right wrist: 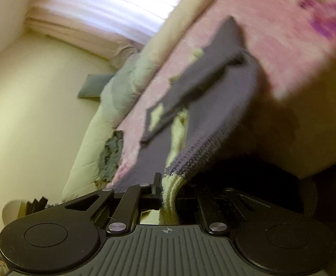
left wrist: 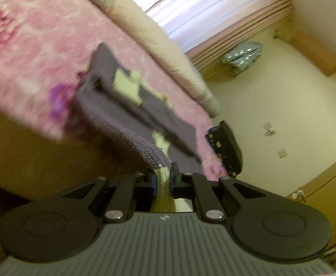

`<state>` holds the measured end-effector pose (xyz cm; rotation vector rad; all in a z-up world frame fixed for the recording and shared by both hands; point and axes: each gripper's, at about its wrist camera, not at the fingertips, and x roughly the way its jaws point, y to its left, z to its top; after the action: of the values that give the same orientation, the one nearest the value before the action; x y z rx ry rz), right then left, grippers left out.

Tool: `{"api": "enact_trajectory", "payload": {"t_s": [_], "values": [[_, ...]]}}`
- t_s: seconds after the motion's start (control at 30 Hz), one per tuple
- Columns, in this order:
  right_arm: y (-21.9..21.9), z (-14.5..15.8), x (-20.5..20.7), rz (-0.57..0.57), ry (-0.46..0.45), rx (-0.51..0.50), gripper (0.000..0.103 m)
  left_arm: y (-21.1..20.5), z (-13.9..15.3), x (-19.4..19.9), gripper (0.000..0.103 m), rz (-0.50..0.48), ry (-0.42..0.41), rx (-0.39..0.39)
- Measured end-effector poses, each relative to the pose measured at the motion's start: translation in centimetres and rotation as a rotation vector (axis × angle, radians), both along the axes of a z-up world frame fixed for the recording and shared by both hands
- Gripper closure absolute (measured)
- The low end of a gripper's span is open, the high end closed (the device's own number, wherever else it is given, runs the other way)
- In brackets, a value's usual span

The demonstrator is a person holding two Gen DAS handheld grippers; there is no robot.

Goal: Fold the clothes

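A grey-purple knitted sweater [left wrist: 112, 105] with pale yellow patches and a pale yellow ribbed hem lies across the pink flowered bed cover [left wrist: 30, 34]. My left gripper [left wrist: 163, 177] is shut on the sweater's ribbed hem, which runs back between the jaws. In the right wrist view the same sweater [right wrist: 214, 87] stretches from the bed cover [right wrist: 283, 23] toward me. My right gripper [right wrist: 170, 188] is shut on another part of the yellow ribbed hem. The cloth hangs taut between the bed and both grippers. Both views are motion-blurred.
The bed's wooden side [left wrist: 30, 156] is close below the sweater. A cream quilt [left wrist: 168, 46] lies along the bed's far edge. The other gripper [left wrist: 225, 147] shows dark to the right. A silvery bag [left wrist: 241, 55] stands on the floor by curtains. A grey cushion [right wrist: 92, 89] lies on the floor.
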<state>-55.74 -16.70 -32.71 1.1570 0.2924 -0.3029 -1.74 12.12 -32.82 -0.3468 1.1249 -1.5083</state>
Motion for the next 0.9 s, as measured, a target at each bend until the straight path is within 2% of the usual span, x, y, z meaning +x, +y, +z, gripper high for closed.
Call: {"api": "enact_trajectory", "payload": {"t_s": [0.13, 0.23, 0.27, 0.33, 0.37, 0.4, 0.43, 0.47, 0.5, 0.63, 0.77, 0.8, 0.83, 0.9], "values": [[-4.2, 2.8, 2.4, 0.019, -0.013, -0.063, 0.095, -4.6, 1.5, 2.9, 0.094, -0.011, 0.052, -0.041], [-8.2, 4.7, 4.5, 0.005, -0.024, -0.098, 0.095, -9.6, 1.6, 6.0, 0.091, 0.012, 0.102, -0.053], [-10.0, 4.9, 5.4, -0.019, -0.027, -0.085, 0.095, -11.5, 1.5, 7.1, 0.089, 0.023, 0.120, -0.050], [-14.3, 4.0, 7.6, -0.103, -0.027, -0.008, 0.095, -16.1, -0.1, 9.4, 0.081, 0.058, 0.180, 0.003], [-16.4, 3.0, 8.7, -0.150, -0.018, 0.044, 0.093, -18.3, -0.8, 10.5, 0.076, 0.076, 0.208, 0.032], [-18.4, 2.0, 9.8, -0.195, 0.005, 0.083, 0.075, -20.0, -1.7, 11.3, 0.076, 0.102, 0.219, 0.074], [-20.2, 1.0, 10.8, -0.239, 0.039, 0.112, 0.046, -21.1, -2.2, 11.9, 0.075, 0.135, 0.193, 0.110], [-21.2, 0.4, 11.4, -0.266, 0.065, 0.112, 0.030, -22.2, -2.7, 12.5, 0.075, 0.167, 0.166, 0.147], [-21.5, 0.1, 11.6, -0.280, 0.085, 0.089, 0.022, -23.2, -3.1, 13.1, 0.075, 0.196, 0.140, 0.182], [-22.7, -1.1, 12.3, -0.319, 0.165, -0.017, 0.022, -23.5, -3.5, 14.2, 0.068, 0.191, 0.038, 0.210], [-21.6, -0.8, 12.8, -0.232, 0.289, -0.236, 0.023, -23.7, -3.1, 13.2, 0.067, 0.137, -0.131, 0.201], [-21.2, -0.7, 13.3, -0.205, 0.321, -0.299, 0.026, -24.1, -3.0, 12.6, 0.067, 0.113, -0.170, 0.190], [-21.0, -0.7, 13.9, -0.175, 0.350, -0.357, 0.037, -24.5, -3.0, 12.1, 0.066, 0.089, -0.210, 0.180], [-20.5, -0.6, 15.3, -0.114, 0.404, -0.448, 0.040, -25.6, -2.8, 10.4, 0.066, 0.027, -0.311, 0.171]]}}
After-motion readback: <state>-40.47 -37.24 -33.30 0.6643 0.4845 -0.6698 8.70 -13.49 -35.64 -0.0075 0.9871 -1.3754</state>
